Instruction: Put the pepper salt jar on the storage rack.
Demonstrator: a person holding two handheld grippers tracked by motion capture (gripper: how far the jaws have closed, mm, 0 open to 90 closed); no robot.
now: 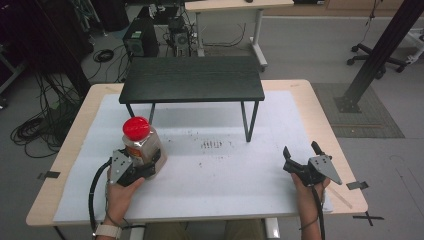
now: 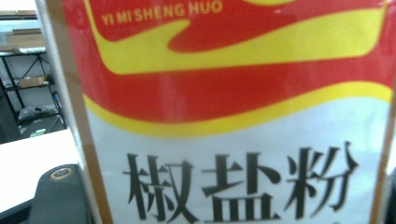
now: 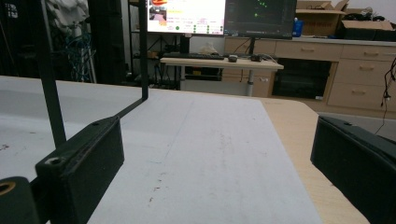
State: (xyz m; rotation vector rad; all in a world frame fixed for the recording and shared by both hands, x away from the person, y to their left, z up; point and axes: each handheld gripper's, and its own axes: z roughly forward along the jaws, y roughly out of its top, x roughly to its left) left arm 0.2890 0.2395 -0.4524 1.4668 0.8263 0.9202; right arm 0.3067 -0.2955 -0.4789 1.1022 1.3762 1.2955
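— So, what are the fingers doing?
— The left gripper (image 1: pixel 150 167) is clamped on a jar (image 1: pixel 141 144) with a red lid (image 1: pixel 136 128); its red-and-yellow label (image 2: pixel 233 112) sits right up against that gripper's camera.
— And the other?
— The right gripper (image 1: pixel 301 153) rests with jaws spread, nothing between them, near the white sheet's (image 1: pixel 220 170) right edge.
— Beyond them?
— A small black table (image 1: pixel 192 79) stands at the far side of the sheet.

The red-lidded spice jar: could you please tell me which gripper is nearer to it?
Left. The left gripper has its fingers around the spice jar at the table's left side. The right gripper rests open, far across the white mat near the right edge.
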